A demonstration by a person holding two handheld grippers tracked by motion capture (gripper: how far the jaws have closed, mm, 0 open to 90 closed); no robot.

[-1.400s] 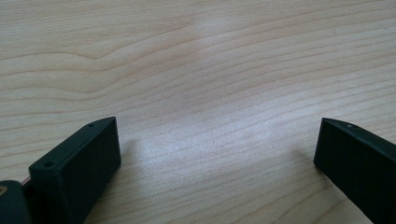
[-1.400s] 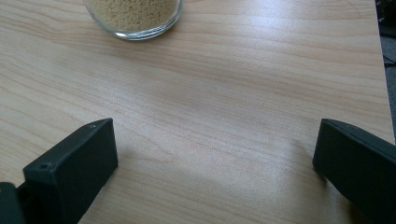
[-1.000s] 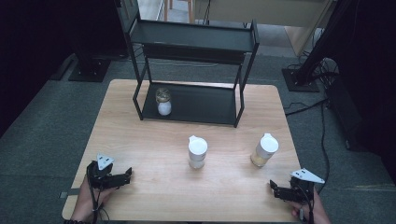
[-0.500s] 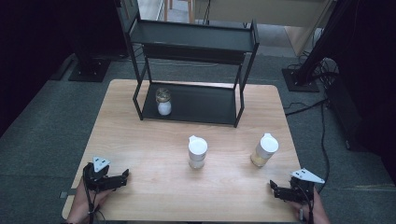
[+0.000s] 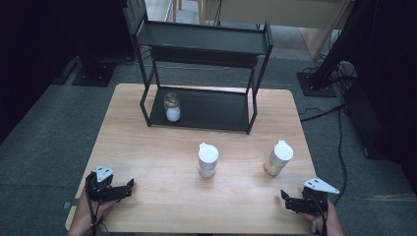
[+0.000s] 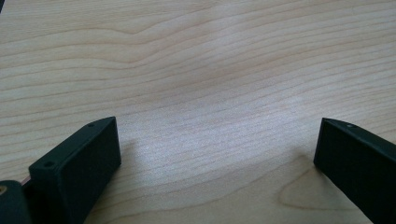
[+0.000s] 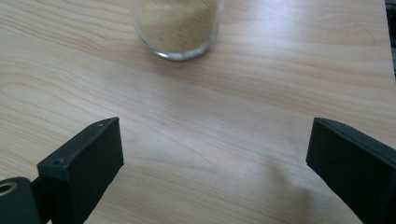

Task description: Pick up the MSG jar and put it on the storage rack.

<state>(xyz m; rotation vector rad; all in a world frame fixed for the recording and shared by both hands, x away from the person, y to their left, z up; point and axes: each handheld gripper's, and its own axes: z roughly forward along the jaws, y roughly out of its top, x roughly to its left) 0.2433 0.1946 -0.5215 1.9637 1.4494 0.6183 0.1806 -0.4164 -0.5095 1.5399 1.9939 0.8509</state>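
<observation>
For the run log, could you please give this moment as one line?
left gripper: open, empty | right gripper: open, closing slightly, empty | nearest: white-lidded jar of yellow grains, untouched

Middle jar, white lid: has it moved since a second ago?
No. The middle jar stands at the same gap in front of the black rack, and beside the right jar as before.

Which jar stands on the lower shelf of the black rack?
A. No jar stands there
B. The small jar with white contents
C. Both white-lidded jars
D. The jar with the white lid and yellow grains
B: the small jar with white contents stands at the left of the black rack's lower shelf.
</observation>
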